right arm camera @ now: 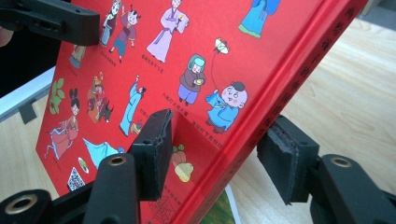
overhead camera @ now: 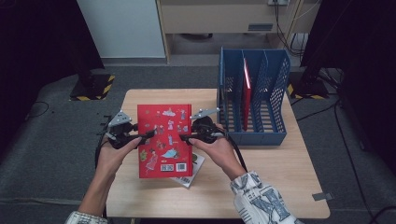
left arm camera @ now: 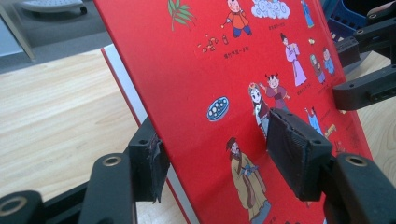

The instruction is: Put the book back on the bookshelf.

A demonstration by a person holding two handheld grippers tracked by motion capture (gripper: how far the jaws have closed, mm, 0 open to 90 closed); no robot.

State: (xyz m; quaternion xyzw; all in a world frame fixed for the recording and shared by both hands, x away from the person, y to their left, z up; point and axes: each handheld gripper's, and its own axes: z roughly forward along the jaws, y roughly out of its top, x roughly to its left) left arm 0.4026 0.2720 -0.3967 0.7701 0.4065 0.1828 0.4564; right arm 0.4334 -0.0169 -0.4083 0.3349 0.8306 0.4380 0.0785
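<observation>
A red hardcover book [overhead camera: 163, 140] with cartoon figures on its cover is held tilted above the wooden table [overhead camera: 266, 186]. My left gripper [overhead camera: 147, 135] is shut on its left edge: one pad [left arm camera: 294, 154] presses the cover [left arm camera: 210, 70], the other pad [left arm camera: 154, 168] sits under the page edge. My right gripper [overhead camera: 184, 137] straddles the spine side. In the right gripper view one pad [right arm camera: 154, 144] lies over the cover [right arm camera: 187, 46], and the other pad [right arm camera: 285, 158] stands just off the spine, so these jaws are open around the book.
A blue slotted file rack [overhead camera: 254, 136] stands on the table's right part with another red book [overhead camera: 246, 93] upright in its middle slot. A thin green-and-white booklet [overhead camera: 195, 164] lies flat under the held book. Bare wood runs along the front edge.
</observation>
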